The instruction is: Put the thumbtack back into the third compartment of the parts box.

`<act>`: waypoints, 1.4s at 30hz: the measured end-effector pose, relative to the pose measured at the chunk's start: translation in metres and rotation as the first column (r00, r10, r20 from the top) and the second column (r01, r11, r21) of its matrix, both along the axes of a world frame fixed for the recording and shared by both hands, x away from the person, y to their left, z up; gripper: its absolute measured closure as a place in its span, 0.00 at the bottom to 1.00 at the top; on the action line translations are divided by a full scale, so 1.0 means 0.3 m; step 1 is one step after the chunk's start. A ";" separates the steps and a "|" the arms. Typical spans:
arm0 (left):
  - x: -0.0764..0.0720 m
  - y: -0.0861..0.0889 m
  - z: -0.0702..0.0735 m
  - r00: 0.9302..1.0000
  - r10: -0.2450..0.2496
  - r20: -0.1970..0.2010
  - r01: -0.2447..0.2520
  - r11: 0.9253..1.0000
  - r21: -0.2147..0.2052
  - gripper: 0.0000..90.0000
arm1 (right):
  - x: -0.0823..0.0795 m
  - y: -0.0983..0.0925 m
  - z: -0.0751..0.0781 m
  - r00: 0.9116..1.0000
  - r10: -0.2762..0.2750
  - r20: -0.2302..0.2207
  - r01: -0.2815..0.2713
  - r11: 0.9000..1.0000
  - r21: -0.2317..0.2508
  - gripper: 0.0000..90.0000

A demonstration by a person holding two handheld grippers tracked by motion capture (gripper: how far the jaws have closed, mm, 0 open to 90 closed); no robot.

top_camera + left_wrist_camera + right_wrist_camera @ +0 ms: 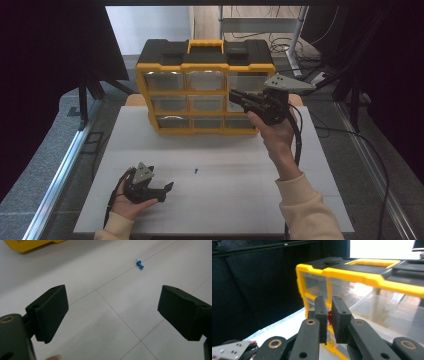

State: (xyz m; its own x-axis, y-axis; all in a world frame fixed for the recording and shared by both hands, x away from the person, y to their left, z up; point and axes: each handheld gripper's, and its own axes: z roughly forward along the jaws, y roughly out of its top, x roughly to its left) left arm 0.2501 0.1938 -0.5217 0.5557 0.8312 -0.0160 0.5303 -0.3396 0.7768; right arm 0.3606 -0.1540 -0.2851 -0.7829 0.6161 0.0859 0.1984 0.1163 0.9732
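A yellow and black drawer organizer (205, 65) with clear drawers stands at the back of the white table (225, 200). A blue pushpin (196, 170) lies on the table's middle, ahead of my left gripper (112, 297) and apart from it. That left gripper (167, 192) rests low near the front left, its jaws wide open with nothing between them. My right gripper (233, 94) is raised in front of the organizer's upper right drawers. In the right gripper view the gripper (329, 300) is shut on a small red object (329, 315), mostly hidden by the pads.
A yellow corner of the organizer (27, 245) shows at the top left of the left gripper view. Dark curtains flank the table on both sides. Cables and a desk leg (297, 40) lie on the floor behind the organizer.
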 end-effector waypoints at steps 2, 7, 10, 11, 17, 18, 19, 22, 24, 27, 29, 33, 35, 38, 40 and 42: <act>0.000 0.001 0.000 1.000 0.000 0.000 0.000 1.000 -0.001 0.11 | 0.010 -0.002 0.012 1.000 -0.016 0.005 0.016 1.000 -0.001 0.92; 0.000 0.001 0.000 1.000 0.001 0.001 -0.001 1.000 -0.002 0.11 | 0.038 -0.014 0.037 0.998 -0.055 -0.003 0.055 0.998 -0.016 0.92; 0.000 0.000 0.000 1.000 0.000 0.000 0.000 1.000 -0.001 0.11 | 0.066 -0.022 0.043 0.996 -0.090 -0.010 0.089 0.996 -0.027 0.92; 0.001 0.000 0.000 1.000 -0.001 0.000 0.001 1.000 0.000 0.11 | 0.075 -0.023 0.041 0.995 -0.096 -0.010 0.096 0.995 -0.023 0.92; 0.001 -0.002 -0.002 1.000 -0.001 0.000 0.001 1.000 0.003 0.11 | 0.135 -0.023 0.039 0.986 -0.168 -0.007 0.167 0.983 -0.069 0.92; 0.002 -0.001 -0.002 1.000 -0.001 -0.001 0.001 1.000 0.004 0.11 | 0.142 -0.022 0.041 0.984 -0.180 -0.006 0.179 0.981 -0.073 0.92; 0.002 -0.001 -0.002 1.000 -0.001 0.000 0.001 1.000 0.003 0.11 | 0.149 -0.020 0.042 0.981 -0.193 -0.005 0.192 0.979 -0.069 0.90; 0.002 0.000 -0.002 1.000 -0.001 0.000 0.001 1.000 0.003 0.11 | 0.165 -0.015 0.043 0.973 -0.229 -0.001 0.228 0.972 -0.062 0.77; 0.002 0.001 -0.002 1.000 -0.001 0.000 0.001 1.000 0.001 0.11 | 0.169 -0.013 0.041 0.973 -0.232 0.001 0.232 0.971 -0.065 0.66; 0.002 0.000 -0.003 1.000 -0.001 0.000 0.001 1.000 0.003 0.11 | 0.155 -0.013 0.041 0.974 -0.225 -0.003 0.224 0.973 -0.046 0.51; 0.002 -0.001 -0.002 1.000 -0.002 0.000 0.002 1.000 0.004 0.11 | 0.142 -0.015 0.040 0.977 -0.212 0.009 0.212 0.977 -0.033 0.48; 0.001 -0.002 -0.002 1.000 -0.004 -0.001 0.004 1.000 0.005 0.11 | 0.112 -0.012 0.036 0.988 -0.156 0.006 0.157 0.987 -0.034 0.45; 0.001 -0.002 -0.002 1.000 -0.003 -0.001 0.003 1.000 0.005 0.11 | 0.091 -0.012 0.029 0.991 -0.134 0.024 0.135 0.991 -0.025 0.46; 0.002 -0.002 -0.003 1.000 -0.004 -0.003 0.004 1.000 0.006 0.11 | 0.054 -0.012 0.017 0.995 -0.089 0.044 0.089 0.996 -0.007 0.45; 0.001 -0.003 -0.002 1.000 -0.005 -0.002 0.005 1.000 0.006 0.11 | 0.032 -0.009 0.007 0.997 -0.061 0.041 0.062 0.998 -0.022 0.44; 0.001 -0.003 -0.002 1.000 -0.004 -0.001 0.004 1.000 0.007 0.11 | 0.011 -0.005 -0.005 0.999 -0.031 0.032 0.031 0.999 -0.023 0.44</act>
